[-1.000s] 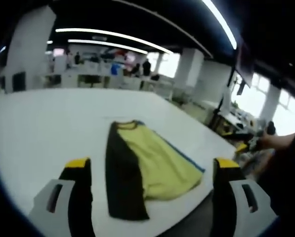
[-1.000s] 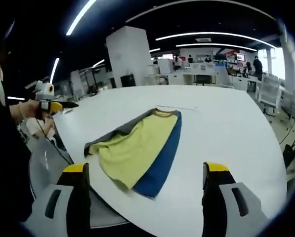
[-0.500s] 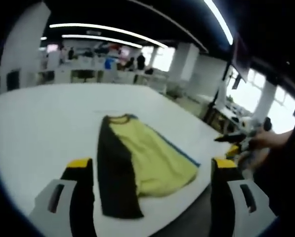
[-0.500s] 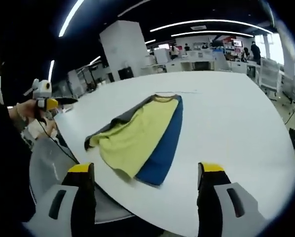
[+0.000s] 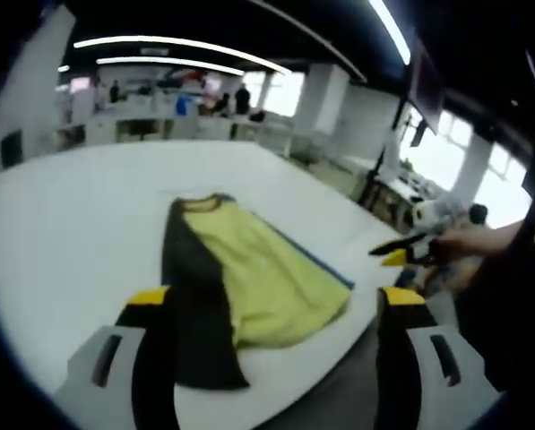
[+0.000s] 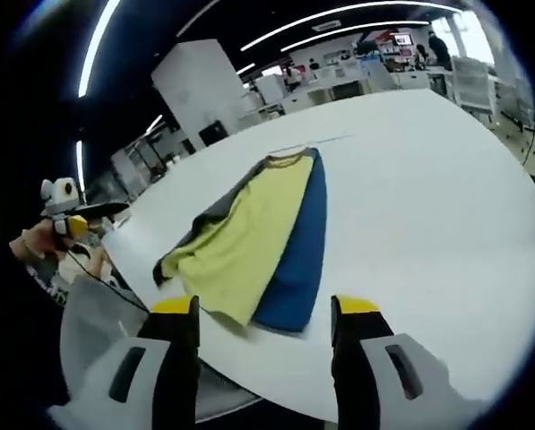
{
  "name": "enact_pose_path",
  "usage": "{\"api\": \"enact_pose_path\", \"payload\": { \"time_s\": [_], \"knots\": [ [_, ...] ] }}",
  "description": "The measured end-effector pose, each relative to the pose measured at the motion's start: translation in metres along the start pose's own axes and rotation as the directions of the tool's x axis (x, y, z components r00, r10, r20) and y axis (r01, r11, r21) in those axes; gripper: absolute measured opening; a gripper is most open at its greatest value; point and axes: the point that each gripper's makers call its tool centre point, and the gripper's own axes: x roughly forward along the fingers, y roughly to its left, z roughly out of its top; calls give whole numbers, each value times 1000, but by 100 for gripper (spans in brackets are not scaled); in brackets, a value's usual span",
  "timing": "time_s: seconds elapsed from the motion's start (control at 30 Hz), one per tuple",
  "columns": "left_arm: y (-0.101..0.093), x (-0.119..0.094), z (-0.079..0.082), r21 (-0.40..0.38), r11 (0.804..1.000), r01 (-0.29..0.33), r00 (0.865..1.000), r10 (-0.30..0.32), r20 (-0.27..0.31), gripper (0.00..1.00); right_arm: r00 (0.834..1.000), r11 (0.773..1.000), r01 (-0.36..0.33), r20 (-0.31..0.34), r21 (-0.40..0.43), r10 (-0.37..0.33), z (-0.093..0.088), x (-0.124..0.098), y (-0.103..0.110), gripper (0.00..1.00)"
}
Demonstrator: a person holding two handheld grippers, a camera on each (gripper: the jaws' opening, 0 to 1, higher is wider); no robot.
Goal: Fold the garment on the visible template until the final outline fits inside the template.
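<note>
The garment lies flat on the white table, collar at the far end. It is yellow down the middle, with a black band on one long side and a blue band on the other. In the left gripper view my left gripper is open just before the garment's near hem, holding nothing. In the right gripper view the garment lies ahead of my right gripper, which is open and holds nothing. A thin line runs on the table past the collar.
The table's near edge runs close under the garment's hem. A hand holds the right gripper at the right of the left gripper view. The left gripper is at the left of the right gripper view. Desks and people stand far behind.
Both cameras have moved nearer the garment, which looks larger now. My right gripper's jaws have come closer together but are still open. The garment itself has not moved.
</note>
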Motion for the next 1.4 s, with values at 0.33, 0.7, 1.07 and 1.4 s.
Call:
{"api": "enact_pose_path", "payload": {
  "time_s": [0.33, 0.7, 1.07, 1.4],
  "knots": [
    [-7, 2, -9, 6, 1000, 25, 999, -25, -37, 82, 995, 997, 7, -96, 73, 0, -29, 20, -6, 37],
    [-6, 11, -8, -3, 998, 60, 997, -60, -51, 76, 988, 969, 38, -156, 245, 0, -58, 32, -12, 31],
    [-6, 16, -11, -19, 998, 67, 996, -68, -65, 73, 985, 970, 88, -165, 228, -50, -54, 41, -27, 20],
    [-5, 15, -10, -31, 998, 58, 997, -60, -56, 71, 981, 977, 102, -180, 190, -67, -53, 47, -29, 13]
  ]
}}
